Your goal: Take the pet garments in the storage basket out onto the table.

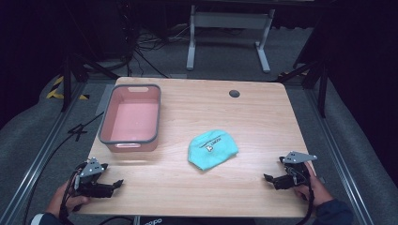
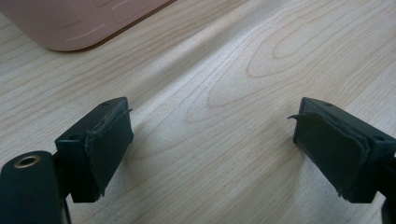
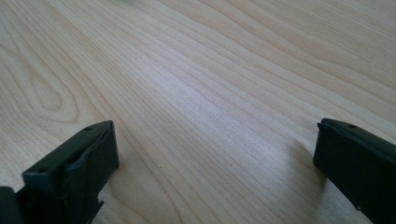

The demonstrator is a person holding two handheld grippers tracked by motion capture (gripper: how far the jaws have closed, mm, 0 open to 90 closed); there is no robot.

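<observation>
Up high: teal cloth [image 1: 212,149] mid-table; pink tub [image 2: 79,21] corner by left gripper [image 2: 210,140]; both jaws wide.

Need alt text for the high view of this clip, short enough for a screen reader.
A wooden table seen from above holds a pink basin with a grey rim at the left and a crumpled teal cloth near the middle. At the near edge, a person's hands hold the left tool and the right tool, both open, pointing inward and clear of both objects.
</observation>
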